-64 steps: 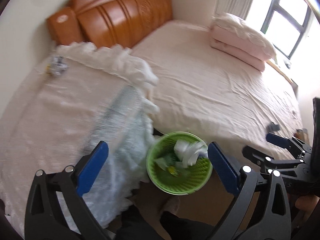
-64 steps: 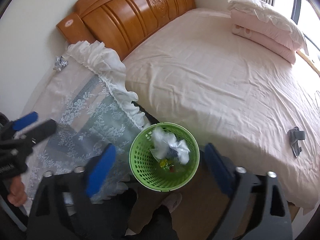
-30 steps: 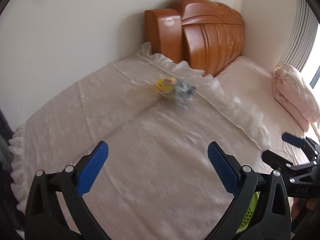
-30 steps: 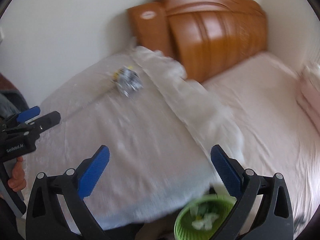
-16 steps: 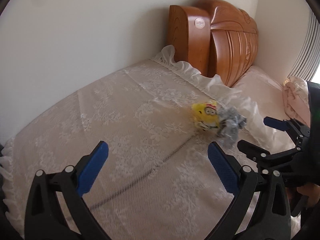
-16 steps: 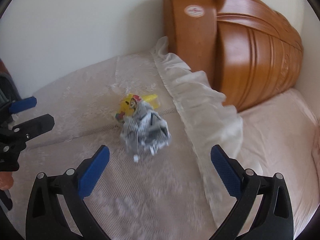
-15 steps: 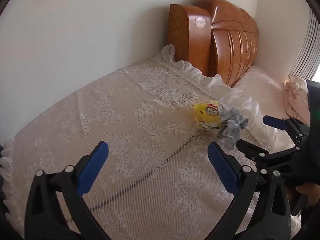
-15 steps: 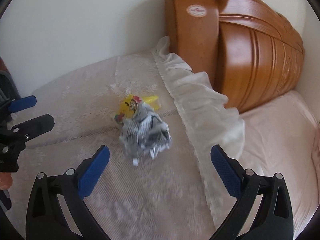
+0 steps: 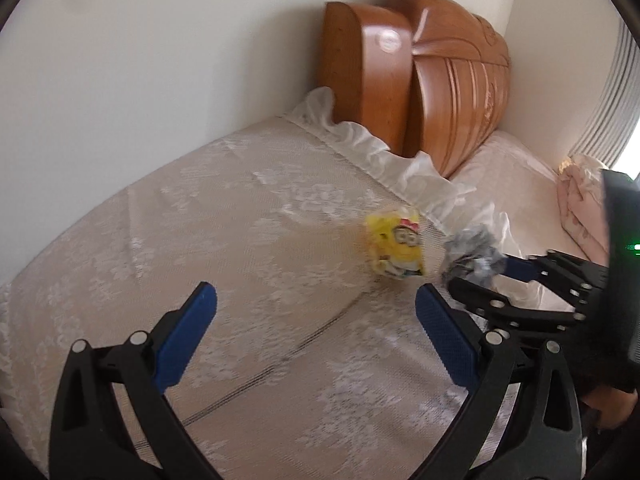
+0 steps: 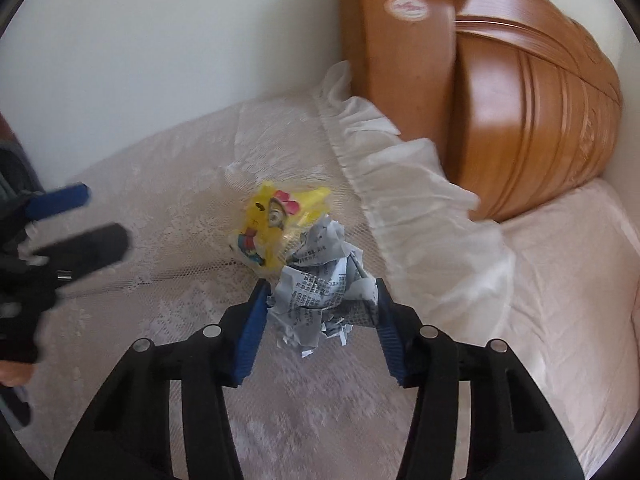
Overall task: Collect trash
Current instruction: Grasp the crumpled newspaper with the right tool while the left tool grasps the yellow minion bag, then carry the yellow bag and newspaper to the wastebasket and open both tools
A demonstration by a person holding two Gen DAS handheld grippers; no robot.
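Note:
A crumpled newspaper ball (image 10: pixel 322 284) lies on the lace-covered surface (image 10: pixel 160 240). A yellow cartoon wrapper (image 10: pixel 276 220) lies right behind it, touching it. My right gripper (image 10: pixel 318 300) has its blue pads on both sides of the newspaper ball, jaws closed in against it. In the left wrist view the wrapper (image 9: pixel 396 248) and the newspaper ball (image 9: pixel 472 254) show, with the right gripper (image 9: pixel 480 276) around the ball. My left gripper (image 9: pixel 316 304) is open and empty, a little short of the wrapper.
A wooden headboard (image 10: pixel 500 92) stands behind the lace cover's ruffled edge (image 10: pixel 400 184). The pink bed (image 10: pixel 568 280) lies to the right, with pillows (image 9: pixel 580 204) far right. A white wall (image 9: pixel 160 60) borders the surface at the back.
Both grippers swung from the green bin to the lace surface. The right gripper moved up to the newspaper ball and its jaws narrowed around it. The left gripper stayed open.

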